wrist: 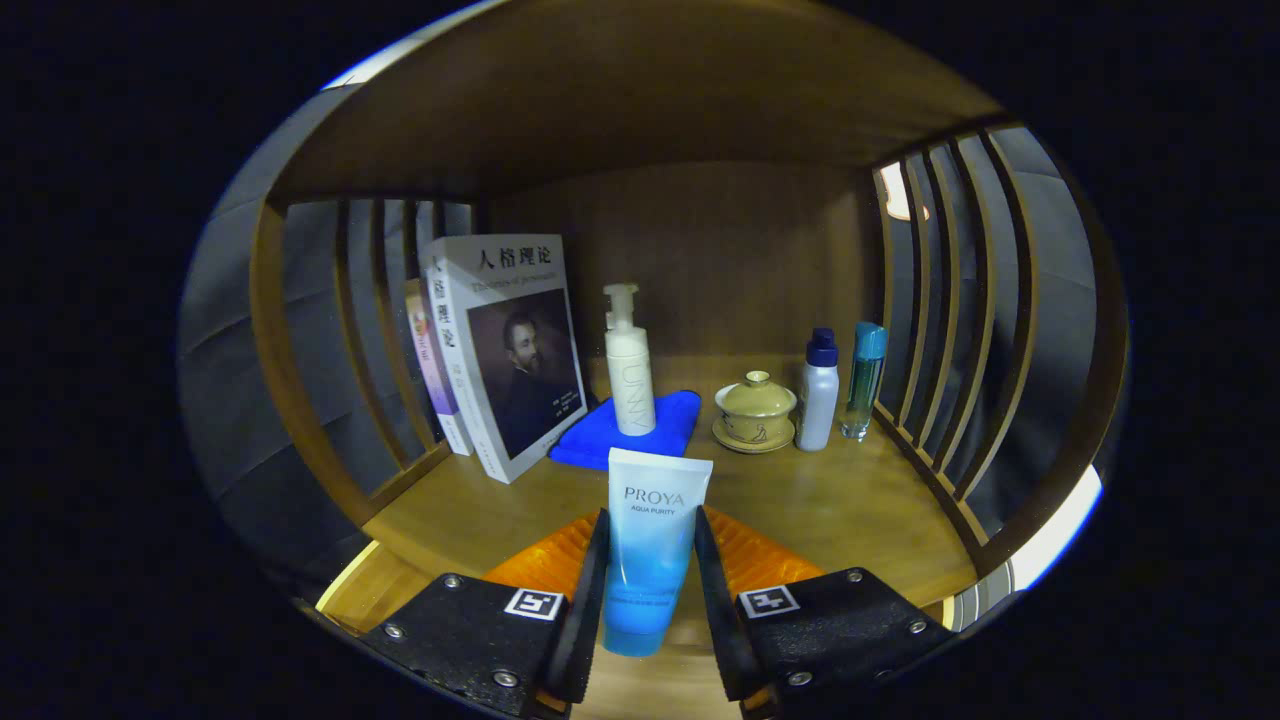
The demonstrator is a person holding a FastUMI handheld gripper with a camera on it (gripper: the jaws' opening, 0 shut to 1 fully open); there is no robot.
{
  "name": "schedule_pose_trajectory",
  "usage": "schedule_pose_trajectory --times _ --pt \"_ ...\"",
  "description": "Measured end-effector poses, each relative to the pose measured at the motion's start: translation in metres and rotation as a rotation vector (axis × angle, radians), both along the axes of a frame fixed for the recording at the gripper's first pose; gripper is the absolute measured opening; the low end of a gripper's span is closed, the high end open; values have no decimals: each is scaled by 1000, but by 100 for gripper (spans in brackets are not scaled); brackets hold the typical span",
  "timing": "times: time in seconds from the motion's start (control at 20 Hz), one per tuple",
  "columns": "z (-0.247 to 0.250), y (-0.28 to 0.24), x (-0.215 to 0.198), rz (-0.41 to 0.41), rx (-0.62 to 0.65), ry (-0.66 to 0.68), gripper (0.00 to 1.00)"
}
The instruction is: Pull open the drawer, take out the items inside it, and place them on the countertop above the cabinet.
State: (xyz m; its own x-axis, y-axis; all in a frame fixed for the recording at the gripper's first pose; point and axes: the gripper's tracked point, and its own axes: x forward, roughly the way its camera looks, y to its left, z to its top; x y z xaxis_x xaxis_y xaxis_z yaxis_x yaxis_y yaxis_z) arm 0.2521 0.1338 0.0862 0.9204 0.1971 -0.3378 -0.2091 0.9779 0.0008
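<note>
Between the two fingers of your tongs (pixel 650 590) sits a blue and white tube (pixel 652 550). It stands up with its cap end down and its flat end up. Both fingers press on its sides, so your tongs are closed on the tube and holding it. The bottom of the tube is low, close to the wooden counter (pixel 840 510), but you cannot tell if it touches the wood.

Just past the tube, a blue cloth (pixel 675 425) lies flat on the counter. A white pump bottle (pixel 629 375) stands upright on that cloth, straight ahead of your tongs.

To the left of the cloth, a big white book (pixel 510 350) stands up and leans a little. A thinner purple book (pixel 430 355) stands just beside it, closer to the wooden bars on that side.

To the right of the cloth is a small tan cup with a lid (pixel 756 408), sitting on its own saucer. Next to it stands a white bottle with a dark blue cap (pixel 818 395). A clear bottle with a light blue cap (pixel 864 380) stands just beside that one, near the wooden bars on the right.

Behind all of them is a brown wooden back wall (pixel 720 250).
</note>
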Motion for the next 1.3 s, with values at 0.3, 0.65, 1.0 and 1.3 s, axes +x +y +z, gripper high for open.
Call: schedule_pose_trajectory --times 0.3,0.65,1.0,1.3 --pt "-27 -11 33 -71 -28 65 51" --pt "-22 -18 25 -102 -68 19 87" --pt "8 -12 -46 -49 -21 -120 94" --pt "10 -29 -100 -115 87 -169 94"
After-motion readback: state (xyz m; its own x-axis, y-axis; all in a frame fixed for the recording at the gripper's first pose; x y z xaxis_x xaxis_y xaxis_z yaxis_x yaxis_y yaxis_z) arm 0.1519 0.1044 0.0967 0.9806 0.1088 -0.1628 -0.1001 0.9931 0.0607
